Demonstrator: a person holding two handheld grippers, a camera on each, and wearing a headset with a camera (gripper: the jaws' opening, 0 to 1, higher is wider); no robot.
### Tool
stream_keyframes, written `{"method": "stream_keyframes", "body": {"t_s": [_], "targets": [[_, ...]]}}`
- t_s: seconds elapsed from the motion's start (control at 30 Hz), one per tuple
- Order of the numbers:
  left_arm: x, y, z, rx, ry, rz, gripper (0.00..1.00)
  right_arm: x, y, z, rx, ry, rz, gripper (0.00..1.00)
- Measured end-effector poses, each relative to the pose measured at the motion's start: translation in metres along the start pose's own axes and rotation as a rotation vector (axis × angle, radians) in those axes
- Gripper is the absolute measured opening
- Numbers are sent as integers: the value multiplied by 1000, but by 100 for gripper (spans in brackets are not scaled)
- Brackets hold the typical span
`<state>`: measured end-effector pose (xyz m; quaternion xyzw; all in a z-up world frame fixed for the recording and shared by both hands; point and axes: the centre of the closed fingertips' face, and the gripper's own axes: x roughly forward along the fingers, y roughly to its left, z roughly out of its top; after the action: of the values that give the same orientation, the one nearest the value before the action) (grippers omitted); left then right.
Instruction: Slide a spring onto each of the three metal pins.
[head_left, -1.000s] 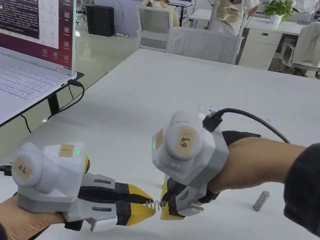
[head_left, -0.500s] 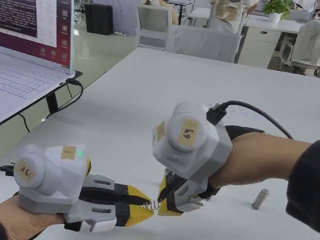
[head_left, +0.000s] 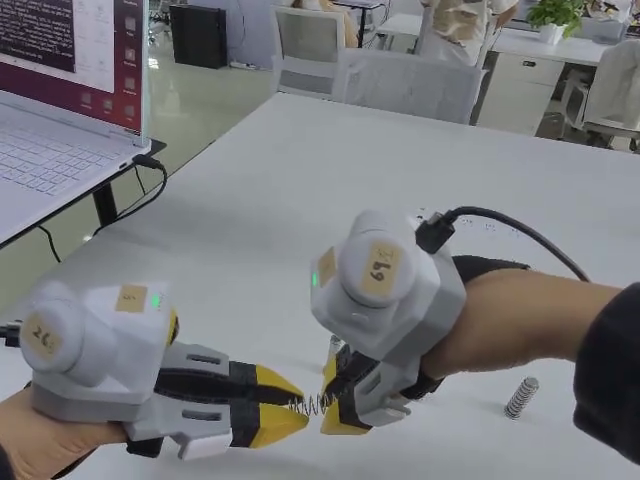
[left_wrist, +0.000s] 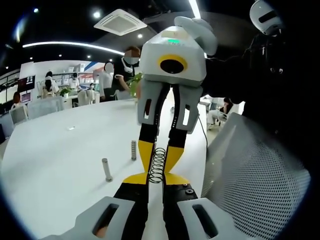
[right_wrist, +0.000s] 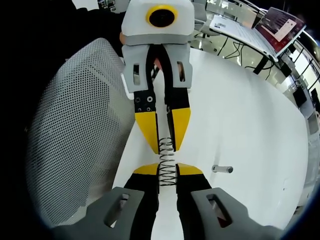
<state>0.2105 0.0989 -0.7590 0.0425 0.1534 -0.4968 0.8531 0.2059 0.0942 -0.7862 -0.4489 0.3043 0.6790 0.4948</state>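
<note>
Where left tool (head_left: 287, 408) and right tool (head_left: 336, 412) tip-to-tip, spring (head_left: 315, 404) between them.

Open-plan office.
A laptop (head_left: 55, 150) by the white worktop (head_left: 330, 170), mesh chairs (head_left: 405, 88), desks (head_left: 540, 48) and a potted plant (head_left: 556, 18) behind.

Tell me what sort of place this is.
Most likely an open-plan office or lab: an open laptop sits to the left, mesh office chairs stand at the far end of the long white table, and a potted plant stands behind.
</note>
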Motion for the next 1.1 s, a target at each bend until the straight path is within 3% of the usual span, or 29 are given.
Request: {"method": "stream_keyframes", "body": {"t_s": [0.6,1.1], "targets": [[0,4,-4,-21,-3,17,2,-5,-3,7,1,-27,-17,9],[5,4,-6,4,3,26,3,-13,-2,19,10,-51,-25,9]]}}
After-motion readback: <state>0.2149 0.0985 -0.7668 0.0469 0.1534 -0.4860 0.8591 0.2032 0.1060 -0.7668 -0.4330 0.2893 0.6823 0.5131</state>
